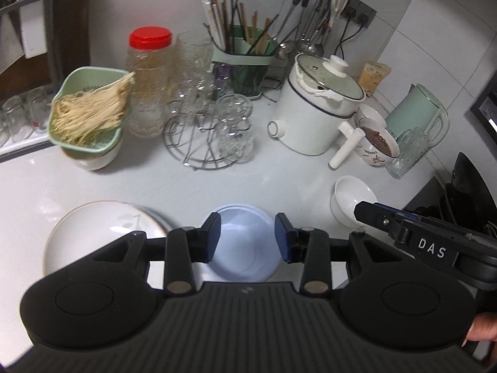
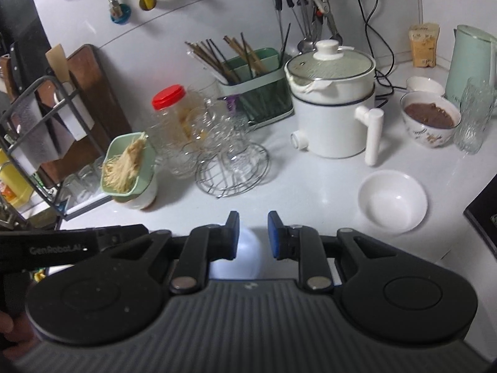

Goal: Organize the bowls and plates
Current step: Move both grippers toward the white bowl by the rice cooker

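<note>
Left wrist view: left gripper (image 1: 247,237) hangs with jaws parted, empty, above a pale blue round plastic bowl (image 1: 245,242) beside a white leaf-patterned ceramic plate (image 1: 102,233); right gripper (image 2: 253,236) narrowly parted, empty — a small white bowl (image 2: 393,200) sits rightward; a swing could likely topple the crowded glass tumblers (image 2: 217,143); open white counter (image 2: 310,186) lies between.

plate (image 1: 93,233): showing white, faint leaf print
small bowl (image 2: 393,200): showing plain white
jar lid (image 1: 150,37): showing red
kettle (image 1: 416,108): showing mint green
</note>
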The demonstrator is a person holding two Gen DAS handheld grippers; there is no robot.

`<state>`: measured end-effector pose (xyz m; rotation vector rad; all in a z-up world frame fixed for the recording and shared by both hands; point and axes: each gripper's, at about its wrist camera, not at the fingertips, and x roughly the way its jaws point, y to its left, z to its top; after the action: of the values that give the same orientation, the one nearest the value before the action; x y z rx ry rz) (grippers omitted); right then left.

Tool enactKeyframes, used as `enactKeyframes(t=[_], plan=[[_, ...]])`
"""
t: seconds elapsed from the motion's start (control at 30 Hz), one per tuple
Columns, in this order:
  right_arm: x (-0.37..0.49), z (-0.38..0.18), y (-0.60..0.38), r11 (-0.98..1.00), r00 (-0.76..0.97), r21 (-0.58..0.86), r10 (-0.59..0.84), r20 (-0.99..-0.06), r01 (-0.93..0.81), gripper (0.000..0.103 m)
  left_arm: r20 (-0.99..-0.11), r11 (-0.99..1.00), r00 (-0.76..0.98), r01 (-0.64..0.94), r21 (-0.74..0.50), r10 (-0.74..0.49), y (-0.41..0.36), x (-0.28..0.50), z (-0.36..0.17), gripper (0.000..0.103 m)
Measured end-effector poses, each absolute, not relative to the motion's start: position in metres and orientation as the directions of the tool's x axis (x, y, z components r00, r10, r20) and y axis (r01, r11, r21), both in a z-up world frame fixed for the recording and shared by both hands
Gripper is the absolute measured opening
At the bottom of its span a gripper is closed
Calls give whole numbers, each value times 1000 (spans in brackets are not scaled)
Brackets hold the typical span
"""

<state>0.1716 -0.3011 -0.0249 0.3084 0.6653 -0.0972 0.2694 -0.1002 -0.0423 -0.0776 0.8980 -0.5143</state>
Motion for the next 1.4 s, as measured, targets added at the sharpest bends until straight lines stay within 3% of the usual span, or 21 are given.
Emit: enactKeyframes(t=[0.17,0.53,0.9,1.07,1.23,1.4], plan=[[172,-23,-326,949,792,231,-29,-609,213,23,-717,856,497,433,-282,-488,-135,277,-40,45],[162,-30,-396,913,781,228,-138,-609,339,24,-728,813,440,510,-279,-526,-224,304,-52,66],[167,-61,-445,871,749,233,-204,-631,434,25,-760,788,418,583,-195,-497,-286,328,-86,67],[173,-75,-459,862,737,228,-219,-639,454,25,-767,768,384,605,-212,-514,-303,337,-103,67],[180,-100,-470,847,699,206,-240,-674,489,39,-782,762,358,609,-219,-511,-317,346,-120,67],[182,-117,-485,824,676,237,-220,-703,515,40,-801,757,323,612,-230,-504,-332,356,-138,66]])
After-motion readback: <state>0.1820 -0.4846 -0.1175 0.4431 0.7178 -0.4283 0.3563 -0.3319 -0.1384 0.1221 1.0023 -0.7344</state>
